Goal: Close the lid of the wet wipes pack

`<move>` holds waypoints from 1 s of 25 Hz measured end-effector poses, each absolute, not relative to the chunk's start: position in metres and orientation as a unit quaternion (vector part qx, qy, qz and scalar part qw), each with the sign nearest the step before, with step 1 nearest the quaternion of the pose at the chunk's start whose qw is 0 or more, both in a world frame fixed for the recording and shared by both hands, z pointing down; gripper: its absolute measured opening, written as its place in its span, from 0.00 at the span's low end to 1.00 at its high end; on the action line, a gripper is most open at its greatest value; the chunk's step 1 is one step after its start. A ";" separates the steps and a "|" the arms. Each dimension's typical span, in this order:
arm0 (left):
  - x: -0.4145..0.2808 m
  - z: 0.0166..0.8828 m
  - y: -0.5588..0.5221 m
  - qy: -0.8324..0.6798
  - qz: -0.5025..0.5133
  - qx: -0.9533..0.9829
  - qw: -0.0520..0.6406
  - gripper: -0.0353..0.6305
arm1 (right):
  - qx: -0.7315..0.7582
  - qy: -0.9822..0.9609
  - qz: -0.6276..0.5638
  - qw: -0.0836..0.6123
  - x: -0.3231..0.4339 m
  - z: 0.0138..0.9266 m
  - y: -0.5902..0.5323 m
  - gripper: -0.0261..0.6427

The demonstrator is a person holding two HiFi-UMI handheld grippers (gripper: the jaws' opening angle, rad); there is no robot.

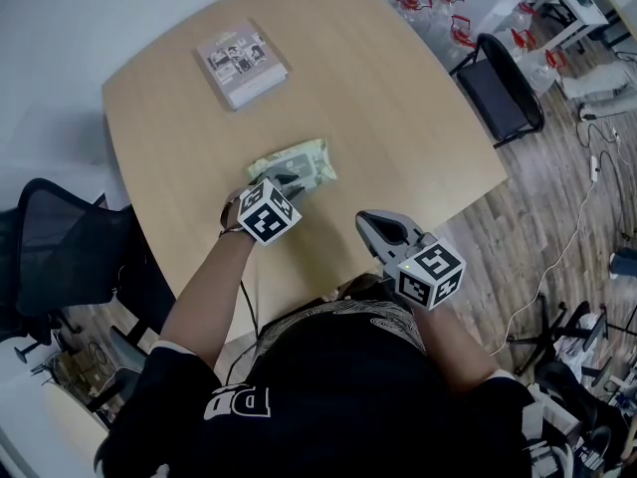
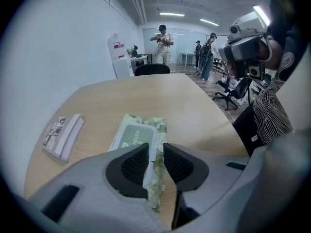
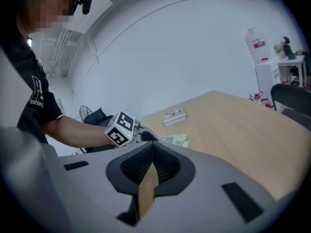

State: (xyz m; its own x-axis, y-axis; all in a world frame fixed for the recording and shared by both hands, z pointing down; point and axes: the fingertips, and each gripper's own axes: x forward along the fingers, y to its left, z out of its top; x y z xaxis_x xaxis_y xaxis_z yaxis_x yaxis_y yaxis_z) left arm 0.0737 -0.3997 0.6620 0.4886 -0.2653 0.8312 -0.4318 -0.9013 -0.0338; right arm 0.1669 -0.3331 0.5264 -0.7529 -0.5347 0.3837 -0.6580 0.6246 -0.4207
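Wooden table, green wipes pack, white wall

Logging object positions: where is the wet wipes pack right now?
In the head view the wet wipes pack lies flat near the middle of the table, directly under the tips of the left tool. The booklet lies beyond it, toward the far edge.
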 end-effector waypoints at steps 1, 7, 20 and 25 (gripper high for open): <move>0.074 0.662 -0.400 -0.202 0.466 0.857 0.087 0.21 | 0.334 -0.894 0.277 0.112 0.167 0.527 -0.333 0.04; 0.074 0.665 -0.398 -0.201 0.474 0.853 0.085 0.21 | 0.335 -0.893 0.277 0.113 0.170 0.528 -0.328 0.04; 0.075 0.649 -0.397 -0.219 0.450 0.861 0.088 0.21 | 0.339 -0.894 0.270 0.117 0.170 0.522 -0.317 0.04; 0.074 0.605 -0.393 -0.246 0.396 0.880 0.086 0.13 | 0.338 -0.897 0.262 0.114 0.158 0.515 -0.309 0.04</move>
State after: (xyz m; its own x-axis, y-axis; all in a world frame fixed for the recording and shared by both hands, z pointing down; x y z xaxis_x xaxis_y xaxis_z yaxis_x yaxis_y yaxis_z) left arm 0.0744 -0.3931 0.6054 0.5651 -0.3660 0.7394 -0.5018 -0.8639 -0.0441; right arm 0.1584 -0.3087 0.5149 -0.7452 -0.5468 0.3817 -0.6663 0.6343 -0.3921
